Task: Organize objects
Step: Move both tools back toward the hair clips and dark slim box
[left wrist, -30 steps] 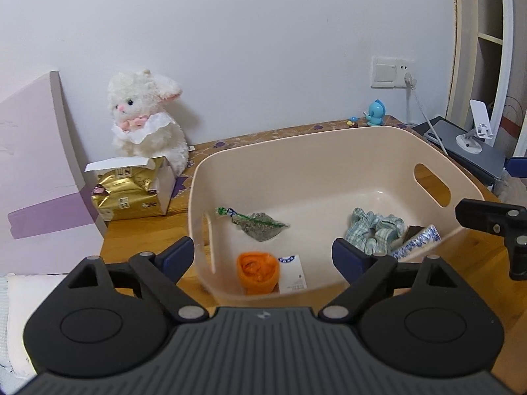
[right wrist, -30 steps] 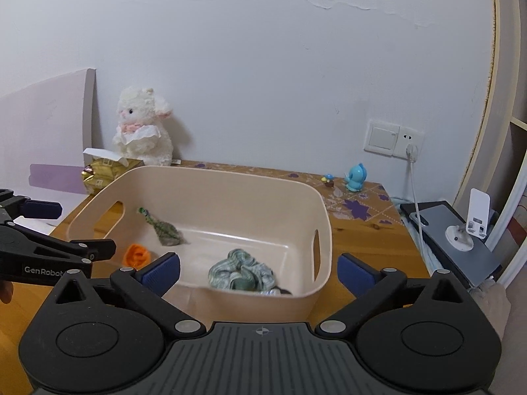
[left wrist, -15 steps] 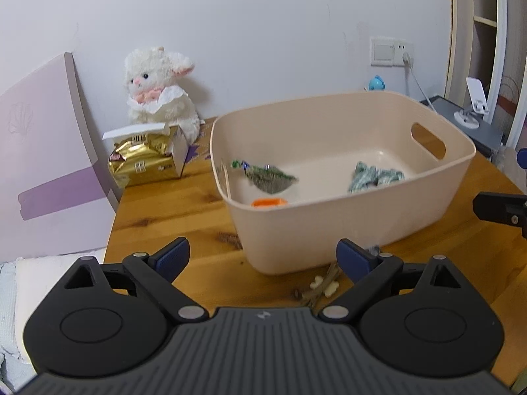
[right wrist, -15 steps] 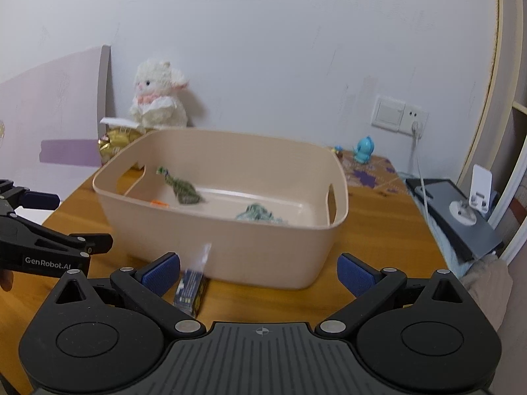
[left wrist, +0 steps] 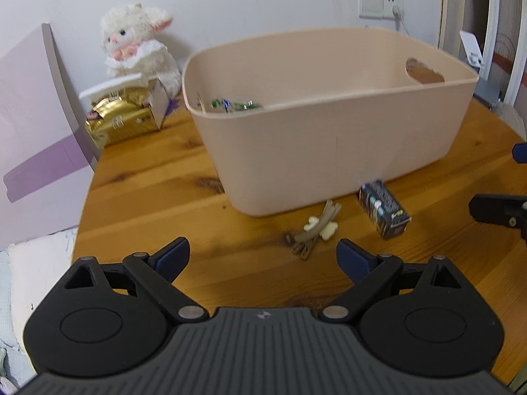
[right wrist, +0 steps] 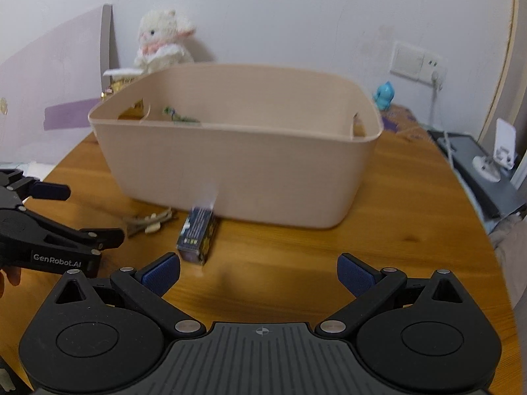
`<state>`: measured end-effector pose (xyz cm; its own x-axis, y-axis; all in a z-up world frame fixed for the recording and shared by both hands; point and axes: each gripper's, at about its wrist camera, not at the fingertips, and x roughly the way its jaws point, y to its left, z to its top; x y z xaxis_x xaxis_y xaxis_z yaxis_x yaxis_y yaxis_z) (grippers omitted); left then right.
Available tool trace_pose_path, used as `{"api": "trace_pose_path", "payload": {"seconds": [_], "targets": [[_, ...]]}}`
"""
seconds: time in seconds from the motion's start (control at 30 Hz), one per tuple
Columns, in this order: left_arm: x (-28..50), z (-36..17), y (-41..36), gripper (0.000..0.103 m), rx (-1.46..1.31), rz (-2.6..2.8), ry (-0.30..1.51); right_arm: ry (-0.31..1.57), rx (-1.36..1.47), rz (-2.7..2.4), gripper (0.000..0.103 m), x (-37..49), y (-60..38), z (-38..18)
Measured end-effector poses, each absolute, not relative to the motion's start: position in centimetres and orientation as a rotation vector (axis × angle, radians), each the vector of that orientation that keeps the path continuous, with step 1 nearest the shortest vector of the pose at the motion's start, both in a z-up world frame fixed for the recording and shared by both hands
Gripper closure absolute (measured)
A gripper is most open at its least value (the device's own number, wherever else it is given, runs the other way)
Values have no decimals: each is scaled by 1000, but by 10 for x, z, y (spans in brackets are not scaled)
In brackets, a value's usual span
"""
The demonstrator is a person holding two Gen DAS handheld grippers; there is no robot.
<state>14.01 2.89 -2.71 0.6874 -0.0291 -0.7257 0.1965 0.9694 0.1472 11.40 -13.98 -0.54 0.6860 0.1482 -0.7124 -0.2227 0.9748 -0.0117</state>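
- Both grippers are held low over the table, fingers spread wide and empty: the left gripper faces the clips, the right gripper sits just behind the box.
- Two things are left outside the bin: the dark box and the bundle of clips, both on the table just in front of the bin's near wall, close to each other.
- The clips lie flat and thin; they are likely to be pushed along the wood rather than caught, if the fingers are closed too high.
- The box lies near the bin's foot; it could be nudged against the wall or turned, if it is taken by a corner.
- The two grippers are near each other; a clash is possible if both pieces are reached for at once.
- The bin looks light; it may be shoved back toward the plush and the gold pack if its wall is struck.
- What lies in the bin is mostly hidden by the wall; only a green scrap is seen, so a drop onto other contents cannot be ruled out.
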Motion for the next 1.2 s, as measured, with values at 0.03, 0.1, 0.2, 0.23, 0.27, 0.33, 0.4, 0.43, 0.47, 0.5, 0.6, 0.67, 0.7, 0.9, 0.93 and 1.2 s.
{"api": "trace_pose_path", "payload": {"seconds": [0.03, 0.1, 0.2, 0.23, 0.27, 0.33, 0.4, 0.43, 0.47, 0.5, 0.6, 0.67, 0.7, 0.9, 0.93, 1.2], "targets": [[142, -30, 29, 7, 222, -131, 811, 797, -103, 210, 0, 116, -139, -9], [144, -36, 28, 7, 227, -138, 823, 818, -103, 214, 0, 120, -135, -16], [148, -45, 26, 7, 246, -141, 836, 838, -97, 227, 0, 125, -130, -24], [150, -47, 25, 7, 248, -143, 839, 843, -98, 233, 0, 127, -127, -26], [151, -50, 26, 7, 248, -146, 841, 845, -101, 239, 0, 129, -125, -28], [155, -53, 27, 7, 245, -153, 840, 848, -108, 247, 0, 132, -121, -31], [158, -56, 28, 7, 246, -164, 834, 852, -113, 251, 0, 135, -119, -35], [160, -56, 28, 7, 248, -170, 831, 854, -114, 251, 0, 137, -118, -36], [162, -57, 27, 7, 253, -175, 829, 857, -114, 252, 0, 139, -117, -37], [163, -58, 27, 7, 258, -178, 827, 859, -112, 252, 0, 141, -116, -39], [167, -59, 29, 7, 260, -192, 814, 860, -106, 253, 0, 146, -113, -44], [170, -59, 31, 7, 254, -202, 813, 859, -103, 254, 0, 149, -111, -46], [171, -59, 32, 7, 252, -208, 812, 857, -102, 255, 0, 150, -111, -47], [175, -59, 38, 8, 237, -247, 808, 839, -106, 253, 3, 156, -106, -51], [175, -58, 39, 10, 231, -253, 808, 838, -108, 254, 7, 157, -105, -51], [176, -57, 37, 38, 198, -336, 786, 837, -111, 256, 23, 158, -107, -54]]}}
